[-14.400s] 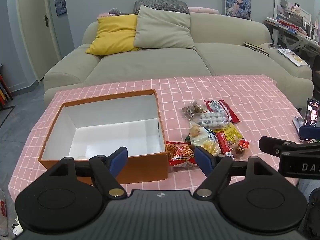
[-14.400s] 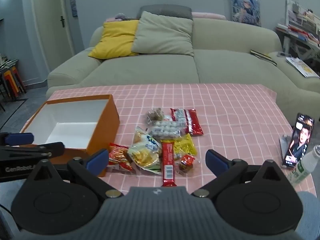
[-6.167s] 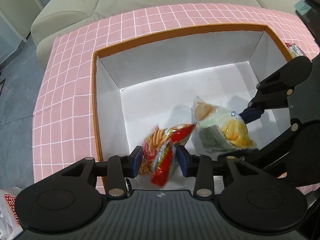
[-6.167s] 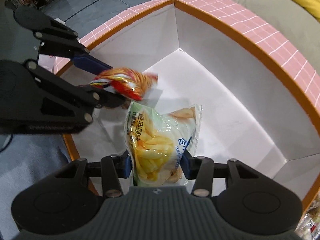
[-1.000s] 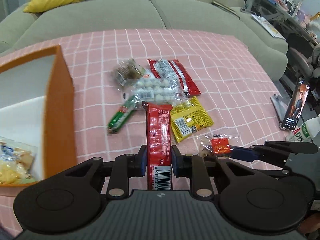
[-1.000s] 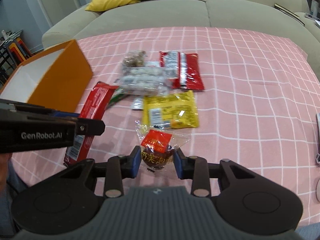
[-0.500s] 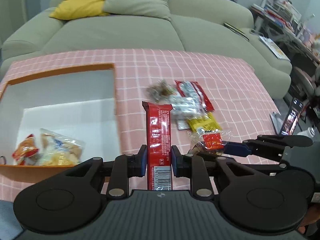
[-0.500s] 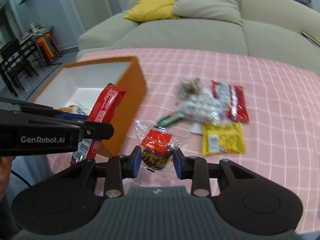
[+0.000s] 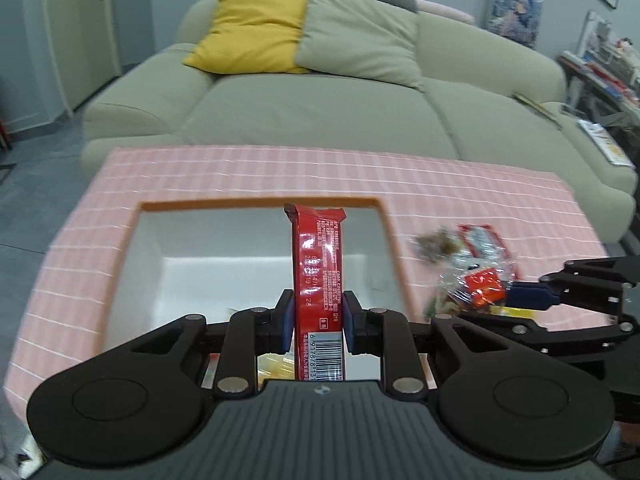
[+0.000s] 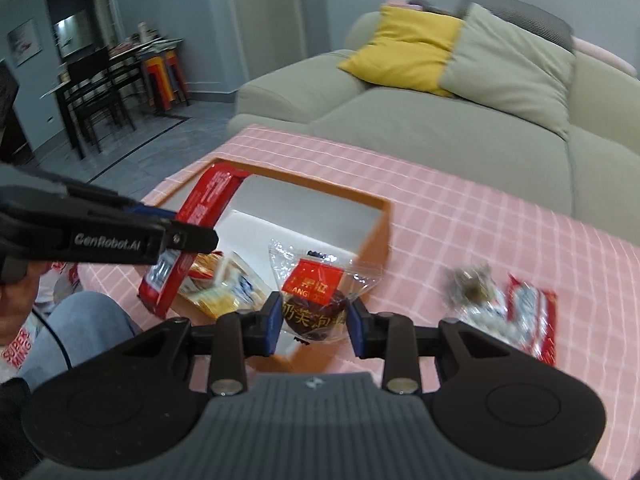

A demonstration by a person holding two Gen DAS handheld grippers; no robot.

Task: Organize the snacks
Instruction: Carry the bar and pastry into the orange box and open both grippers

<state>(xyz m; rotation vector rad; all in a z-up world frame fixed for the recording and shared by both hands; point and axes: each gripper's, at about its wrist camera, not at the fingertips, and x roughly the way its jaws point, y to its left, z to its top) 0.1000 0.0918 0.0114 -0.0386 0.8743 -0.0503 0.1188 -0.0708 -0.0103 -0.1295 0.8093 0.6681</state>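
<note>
Over the orange box (image 9: pixel 394 256), near its front rim: left gripper (image 9: pixel 315 316), blue pads clamped narrow on a red wrapped bar (image 9: pixel 318 268), glossy foil, long and flat, crimped top end, barcode end low between the fingers, standing upright in the grip.
Beside it, off the box's right wall: right gripper (image 10: pixel 313 322), pads pinched on a clear crinkled pouch (image 10: pixel 316 292) with a red label and a dark rounded snack inside.
Box: rectangular card, orange outside, plain white inside, open top, straight rims, floor largely bare at the back and centre; near corner holding a yellow-and-white chip bag (image 10: pixel 224 286), soft and crumpled.
Table cover (image 9: pixel 280 168): pink cloth, thin white grid, flat, broad bare stretch behind and left of the box, far edge close to the sofa (image 9: pixel 320 112).
Right of the box, well apart from its wall: blurred heap of remaining packets (image 10: pixel 504 304), among them a red-and-silver wrapper and a clear pouch of brown pieces.
Sofa: pale grey-green upholstery, rounded arms, yellow cushion (image 9: pixel 250 32) and grey cushion (image 9: pixel 356 40) leaning side by side.
Lower left of right wrist view: person's knee in light denim (image 10: pixel 76 320).
</note>
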